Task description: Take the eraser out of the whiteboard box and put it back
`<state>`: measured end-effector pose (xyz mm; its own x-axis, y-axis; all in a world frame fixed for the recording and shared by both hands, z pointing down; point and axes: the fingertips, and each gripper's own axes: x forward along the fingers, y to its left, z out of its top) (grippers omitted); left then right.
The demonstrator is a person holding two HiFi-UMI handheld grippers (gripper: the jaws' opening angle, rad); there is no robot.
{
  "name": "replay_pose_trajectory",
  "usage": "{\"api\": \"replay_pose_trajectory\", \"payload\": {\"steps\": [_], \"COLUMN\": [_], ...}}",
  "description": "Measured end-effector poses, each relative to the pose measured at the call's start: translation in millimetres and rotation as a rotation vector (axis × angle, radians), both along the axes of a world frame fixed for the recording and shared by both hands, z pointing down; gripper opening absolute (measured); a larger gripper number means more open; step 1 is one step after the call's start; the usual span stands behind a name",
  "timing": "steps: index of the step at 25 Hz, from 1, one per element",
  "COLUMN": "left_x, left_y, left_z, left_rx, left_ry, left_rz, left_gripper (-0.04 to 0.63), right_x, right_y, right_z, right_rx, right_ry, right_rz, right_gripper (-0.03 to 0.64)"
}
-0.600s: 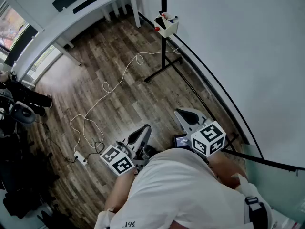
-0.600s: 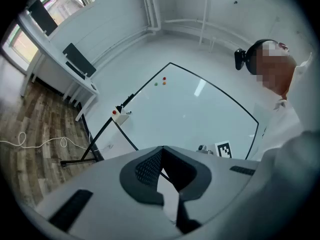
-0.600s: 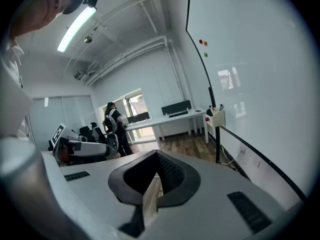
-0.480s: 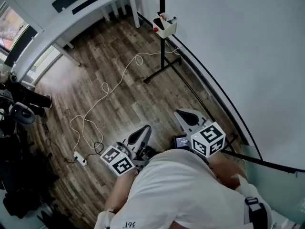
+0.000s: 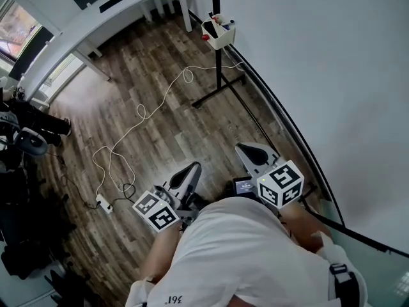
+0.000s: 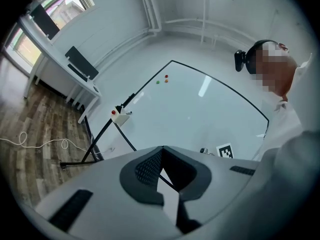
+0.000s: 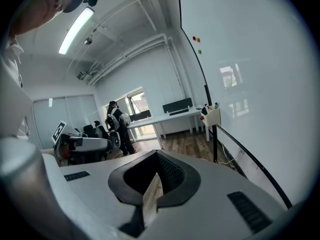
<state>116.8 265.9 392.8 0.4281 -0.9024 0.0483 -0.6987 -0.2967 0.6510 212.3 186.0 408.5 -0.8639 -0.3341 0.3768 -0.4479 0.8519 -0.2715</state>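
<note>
The white whiteboard box (image 5: 219, 34) hangs on the black stand at the far end of the whiteboard (image 5: 332, 62), far from both grippers. Dark and coloured items stick out of it; I cannot pick out the eraser. The box also shows small in the left gripper view (image 6: 121, 115) and the right gripper view (image 7: 212, 116). My left gripper (image 5: 186, 176) and right gripper (image 5: 254, 154) are held close to the person's body over the wood floor. Both are shut with nothing between the jaws, as seen in each gripper's own view (image 6: 161, 178) (image 7: 154, 184).
A white cable (image 5: 140, 115) winds over the floor to a power strip (image 5: 102, 203). The stand's black legs (image 5: 217, 91) spread below the box. A long white desk (image 5: 96, 15) is at the back, black equipment (image 5: 25, 139) at the left. A person (image 7: 117, 124) stands by the desk.
The head view has shifted a little, so the box and desk sit higher in the picture. Both grippers stay shut and hardly move.
</note>
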Motion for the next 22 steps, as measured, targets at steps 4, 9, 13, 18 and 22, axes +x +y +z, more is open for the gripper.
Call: {"api": "replay_pose_trajectory", "payload": {"steps": [4, 9, 13, 18, 22], "left_x": [5, 3, -13, -39, -66], "left_y": [-11, -30, -57, -102, -139], "left_z": [0, 8, 12, 20, 17], "left_rx": [-0.003, -0.022, -0.021, -0.018, -0.029], "left_ry": [-0.003, 0.003, -0.001, 0.012, 0.015], "left_rz": [-0.030, -0.047, -0.039, 0.018, 0.085], "left_gripper": [0.001, 0.002, 0.001, 0.002, 0.002], "right_x": [5, -4, -19, -40, -65], "right_y": [-12, -32, -57, -96, -127], "right_z": [4, 11, 14, 19, 17], "right_rx": [-0.018, -0.044, -0.041, -0.033, -0.045], "right_ry": [-0.010, -0.037, -0.051, -0.049, -0.041], "right_rz": [-0.016, -0.034, -0.029, 0.031, 0.088], "right_gripper": [0.025, 0.026, 0.028, 0.028, 0.028]}}
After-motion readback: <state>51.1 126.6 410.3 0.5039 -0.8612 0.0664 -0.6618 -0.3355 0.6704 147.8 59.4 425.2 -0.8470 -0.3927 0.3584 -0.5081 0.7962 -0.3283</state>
